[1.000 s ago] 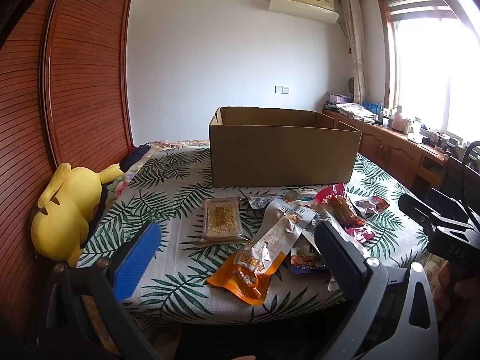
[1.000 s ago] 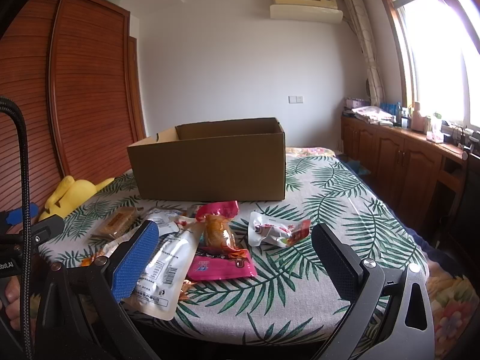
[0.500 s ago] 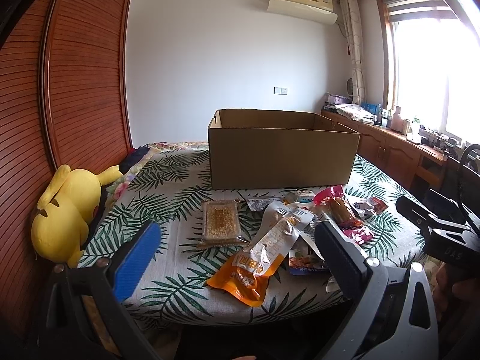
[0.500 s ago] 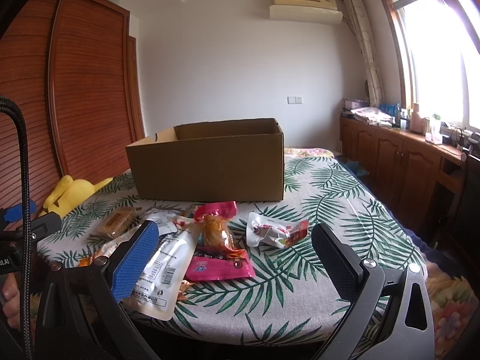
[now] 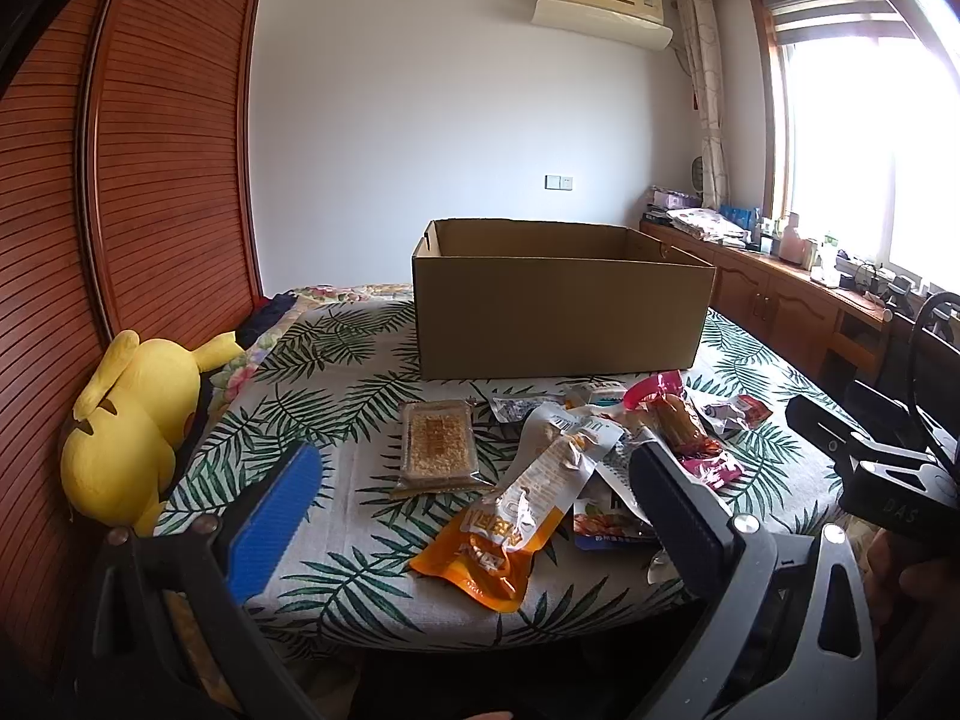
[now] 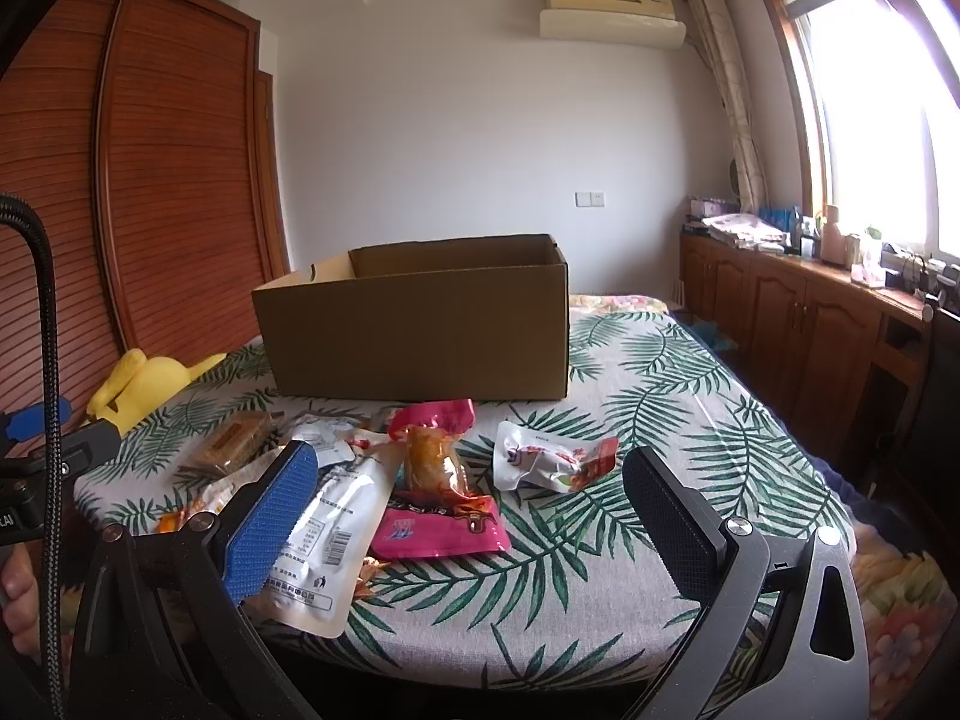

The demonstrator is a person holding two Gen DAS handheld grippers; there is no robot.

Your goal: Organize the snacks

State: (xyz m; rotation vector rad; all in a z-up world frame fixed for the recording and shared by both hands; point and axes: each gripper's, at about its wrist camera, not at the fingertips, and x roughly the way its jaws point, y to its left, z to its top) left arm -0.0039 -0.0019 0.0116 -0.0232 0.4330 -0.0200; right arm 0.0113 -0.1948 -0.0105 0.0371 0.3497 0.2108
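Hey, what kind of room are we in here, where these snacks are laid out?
Most likely a home bedroom. The snacks lie on a bed with a palm-leaf cover, a yellow plush toy sits beside a louvered wooden wardrobe, and an air conditioner hangs on the wall.

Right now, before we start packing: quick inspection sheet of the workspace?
Surface: bed with a palm-leaf cover.
Job's things: open cardboard box upright, interior hidden; snack packets loose in front of it, none seen in the box: clear crispy-bar pack, orange pouch, pink packet, white pouch, white-and-red packet.
Clutter: yellow plush toy at the bed's left edge.
Grippers: left gripper open, holding nothing; right gripper open, holding nothing; both short of the packets.
Cables: black cable by the left gripper.
Surroundings: wooden wardrobe, air conditioner, window, cluttered sideboard.
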